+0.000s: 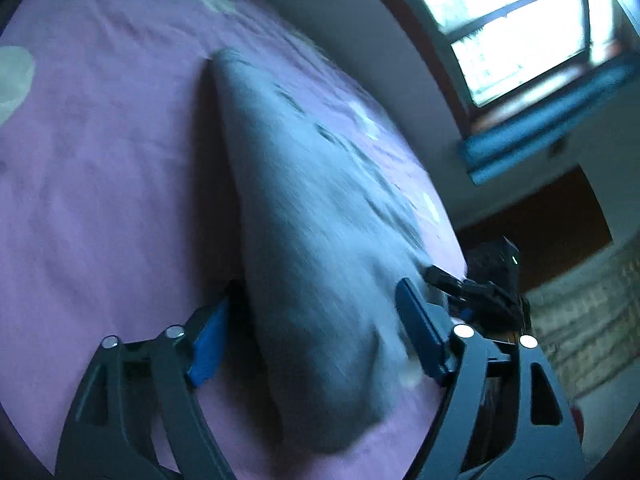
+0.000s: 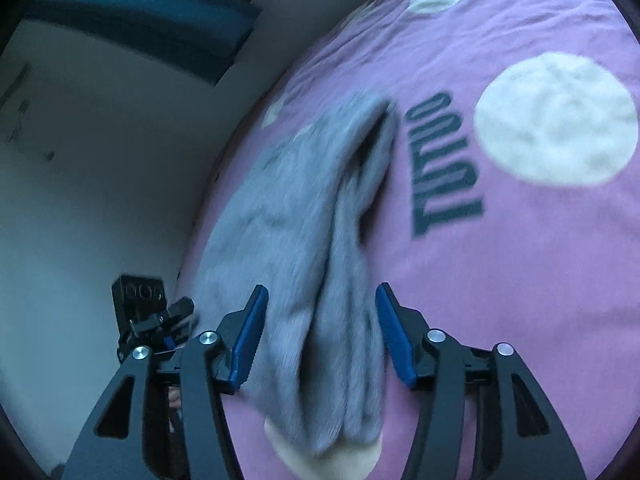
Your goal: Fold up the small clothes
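Note:
A small grey knitted garment (image 1: 320, 220) lies folded lengthwise on a pink bed sheet (image 1: 100, 180). In the left wrist view my left gripper (image 1: 316, 288) stands open, its blue pads on either side of the garment's near end without pressing on it. In the right wrist view the same grey garment (image 2: 304, 220) runs away from me in long folds. My right gripper (image 2: 323, 289) is open astride its near end, pads apart from the cloth. Each gripper shows at the edge of the other's view: the right gripper (image 1: 444, 280), the left gripper (image 2: 176, 312).
The pink sheet (image 2: 500, 300) bears white dots (image 2: 556, 120) and dark lettering (image 2: 444, 164). The bed's edge runs close beside the garment, with a pale wall (image 2: 100, 160) beyond. A bright window (image 1: 520, 20) and a blue roll (image 1: 552, 120) are at upper right.

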`<action>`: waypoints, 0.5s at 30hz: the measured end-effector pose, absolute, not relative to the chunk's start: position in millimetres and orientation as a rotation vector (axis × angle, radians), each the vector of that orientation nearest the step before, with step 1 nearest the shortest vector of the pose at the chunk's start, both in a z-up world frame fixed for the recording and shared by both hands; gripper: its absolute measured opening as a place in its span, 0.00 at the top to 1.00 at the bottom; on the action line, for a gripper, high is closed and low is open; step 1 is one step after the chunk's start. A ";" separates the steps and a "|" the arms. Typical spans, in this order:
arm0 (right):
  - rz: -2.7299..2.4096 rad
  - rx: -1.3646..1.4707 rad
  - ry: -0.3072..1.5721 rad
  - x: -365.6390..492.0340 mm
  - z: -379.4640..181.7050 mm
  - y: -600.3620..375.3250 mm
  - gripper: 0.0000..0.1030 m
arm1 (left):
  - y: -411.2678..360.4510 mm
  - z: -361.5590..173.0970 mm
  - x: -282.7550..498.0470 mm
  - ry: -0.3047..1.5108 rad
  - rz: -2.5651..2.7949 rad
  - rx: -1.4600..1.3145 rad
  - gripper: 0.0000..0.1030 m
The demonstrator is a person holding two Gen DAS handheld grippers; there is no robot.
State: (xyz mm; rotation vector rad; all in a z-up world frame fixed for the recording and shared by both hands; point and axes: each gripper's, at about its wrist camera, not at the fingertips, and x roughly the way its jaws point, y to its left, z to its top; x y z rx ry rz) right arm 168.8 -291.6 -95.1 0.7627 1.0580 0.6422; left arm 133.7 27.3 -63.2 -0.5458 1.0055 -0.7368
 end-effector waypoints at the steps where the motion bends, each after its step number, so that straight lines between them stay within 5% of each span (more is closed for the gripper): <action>1: 0.654 0.721 1.068 166.7 -93.4 -284.4 0.44 | 21.9 -62.9 128.5 1.007 -0.753 -0.517 0.22; 3: 0.641 0.665 1.066 163.5 -90.7 -277.7 0.46 | 11.2 -65.2 122.6 1.002 -0.724 -0.446 0.24; 5: 0.621 0.682 1.076 165.2 -93.5 -276.7 0.69 | 0.4 -64.7 117.7 0.990 -0.690 -0.357 0.52; 8: 0.644 0.734 1.082 162.5 -98.1 -280.5 0.83 | -1.0 -63.1 116.6 1.003 -0.696 -0.386 0.74; 15: 0.705 0.789 1.058 144.2 -89.8 -290.3 0.86 | 10.6 -51.4 113.2 0.992 -0.736 -0.454 0.83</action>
